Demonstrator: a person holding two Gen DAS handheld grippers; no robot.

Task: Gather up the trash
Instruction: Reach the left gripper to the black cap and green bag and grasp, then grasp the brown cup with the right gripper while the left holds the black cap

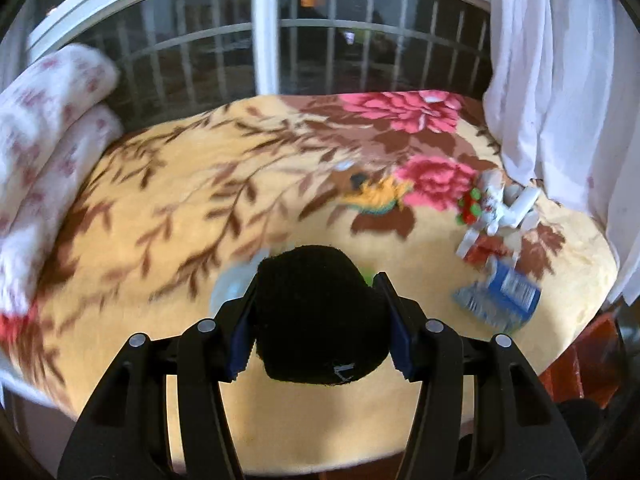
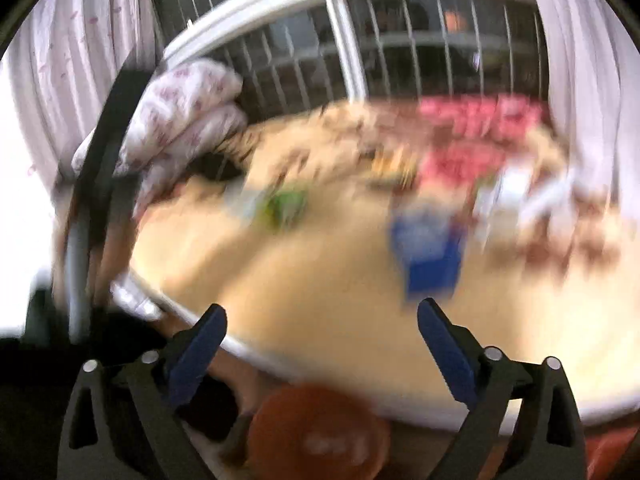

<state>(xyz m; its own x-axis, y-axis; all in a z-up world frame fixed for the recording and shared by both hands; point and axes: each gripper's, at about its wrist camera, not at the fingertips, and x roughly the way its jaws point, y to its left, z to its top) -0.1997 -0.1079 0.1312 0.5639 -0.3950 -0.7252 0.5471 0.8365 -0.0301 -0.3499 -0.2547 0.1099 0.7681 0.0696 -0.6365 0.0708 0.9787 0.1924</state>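
- black and fuzzy, a soft wad [image 1: 320,316] sits clenched between the blue pads of the left gripper [image 1: 316,320], held up over the near part of the flowered blanket [image 1: 168,208].
- right gripper [image 2: 320,344] hangs released, jaws wide with nothing between them, above the near edge of the bed; its view is badly blurred.
- more trash lies on the blanket: a blue and white wrapper [image 1: 500,296] near the right edge, a heap of white, red and green scraps [image 1: 496,208] just beyond it by the curtain [image 1: 560,80], and something green [image 2: 284,206] with a clear bit toward the left, mostly hidden behind the wad in the left view.
- an orange round thing [image 2: 316,432] shows below the bed edge under the right gripper; it may be a bin, though i cannot tell.
- step in hand, as i judge it: carry the wad off the bed to wherever trash is gathered.
- to do it well, keep the squeeze firm, since soft stuff can slip out sideways.
- keep it clear of the blanket pile so it does not snag.
- let go only once it is squarely over the container.
- the free right gripper looks best placed for the blue wrapper afterwards.
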